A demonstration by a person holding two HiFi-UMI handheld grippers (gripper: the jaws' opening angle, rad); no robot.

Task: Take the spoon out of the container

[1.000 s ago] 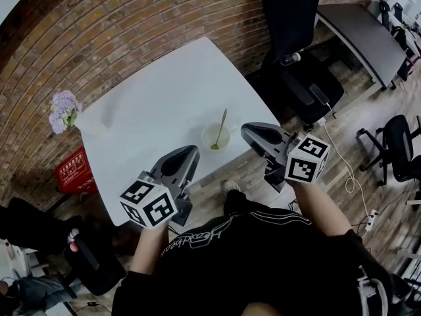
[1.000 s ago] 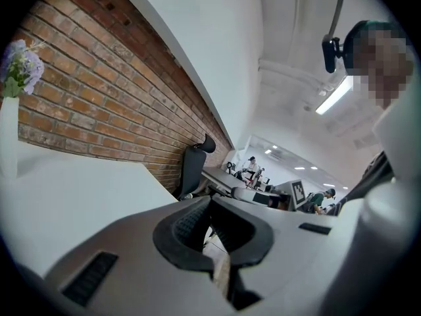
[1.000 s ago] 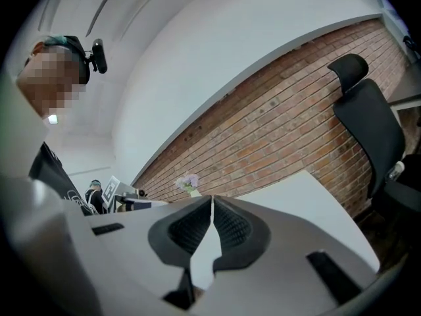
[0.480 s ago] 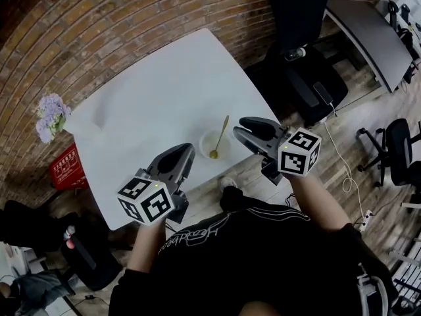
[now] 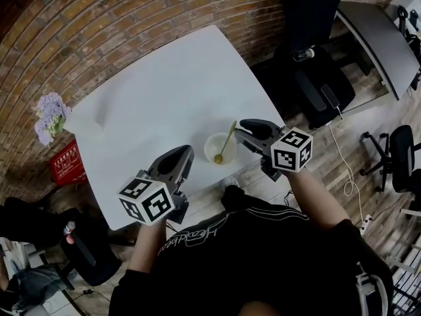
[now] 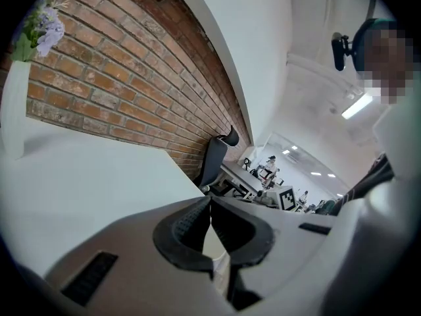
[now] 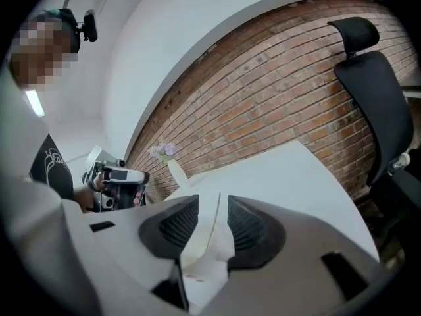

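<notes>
Here there are two grippers, one container, one spoon, one vase and one white desk. The container is a small pale cup standing near the desk's near edge, on the person's right side. The one gold spoon is in it, bowl down and handle leaning out over the rim toward the right gripper. Nothing else can be made out in the cup. The vase, holding a bunch of purple flowers, stands at the desk's far left corner, well apart from the cup.

The right gripper is held low just beside the container, pointing at it from the right, with its marker cube toward the person. In the right gripper view its jaws are spread, and the spoon's handle rises in the gap between them with the container below. The pads do not close on the handle.

The left gripper hovers over the desk's near edge, left of the cup and apart from it. In the left gripper view its jaws are pressed together at the tips, with nothing between them.

A red crate sits on the floor left of the desk. A black office chair stands to the desk's right.
</notes>
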